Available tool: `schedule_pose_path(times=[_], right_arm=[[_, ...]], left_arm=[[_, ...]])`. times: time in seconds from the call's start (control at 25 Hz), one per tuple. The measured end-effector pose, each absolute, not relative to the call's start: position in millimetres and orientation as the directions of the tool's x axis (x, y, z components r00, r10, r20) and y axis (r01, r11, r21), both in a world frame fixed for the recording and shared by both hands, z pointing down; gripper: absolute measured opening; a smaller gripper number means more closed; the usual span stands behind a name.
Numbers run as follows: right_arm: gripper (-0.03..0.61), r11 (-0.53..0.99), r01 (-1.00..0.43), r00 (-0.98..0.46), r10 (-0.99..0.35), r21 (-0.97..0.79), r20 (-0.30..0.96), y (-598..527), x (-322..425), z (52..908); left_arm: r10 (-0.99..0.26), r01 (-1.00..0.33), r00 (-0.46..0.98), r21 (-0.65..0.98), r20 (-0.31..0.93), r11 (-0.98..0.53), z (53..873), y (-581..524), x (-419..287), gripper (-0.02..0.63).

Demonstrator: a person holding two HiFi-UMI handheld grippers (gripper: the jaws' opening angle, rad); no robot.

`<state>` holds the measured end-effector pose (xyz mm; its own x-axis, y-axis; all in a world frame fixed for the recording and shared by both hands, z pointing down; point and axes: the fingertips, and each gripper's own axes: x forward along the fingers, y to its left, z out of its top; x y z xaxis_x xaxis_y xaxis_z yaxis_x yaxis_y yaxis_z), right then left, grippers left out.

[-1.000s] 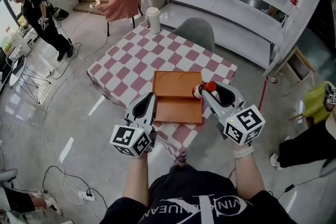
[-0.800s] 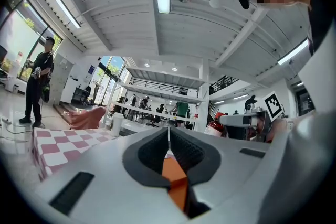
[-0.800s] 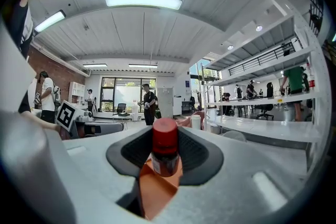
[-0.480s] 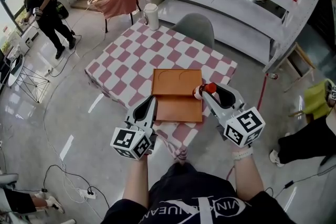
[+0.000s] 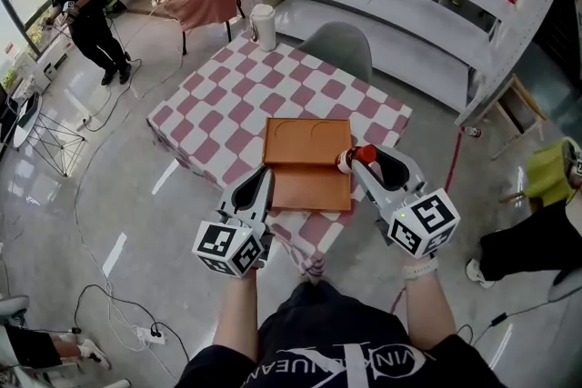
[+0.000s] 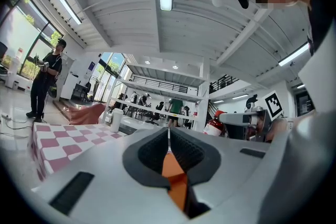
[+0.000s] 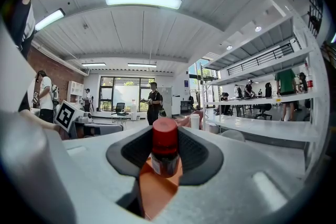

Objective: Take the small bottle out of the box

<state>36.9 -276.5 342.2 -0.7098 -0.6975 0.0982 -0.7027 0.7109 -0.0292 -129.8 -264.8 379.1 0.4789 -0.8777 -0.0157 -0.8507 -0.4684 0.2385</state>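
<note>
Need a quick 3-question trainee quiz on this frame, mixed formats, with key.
1. Which tool grips the small bottle?
2. Its cap is: A blue, B red, C white.
3. True or false: the orange box sits on a plain white table.

Key:
1. The right tool.
2. B.
3. False: the table is checked pink and white.

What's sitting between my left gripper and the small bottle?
Only the orange box: in the head view its near half spans the stretch from the shut left gripper to the small bottle clamped in the right gripper.
</note>
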Motion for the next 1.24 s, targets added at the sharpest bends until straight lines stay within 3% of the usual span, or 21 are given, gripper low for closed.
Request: schedule_pose_path(times=[1.24], right_arm=[[0.141,0.739,-0.673,-0.737,-0.665,-0.035,0.122,-273.5,34.8,362.2]], left_arm=[[-0.843,-0.822,0.537,0.238,0.020,-0.518,393.7,-268.6,-115.5,0.018]])
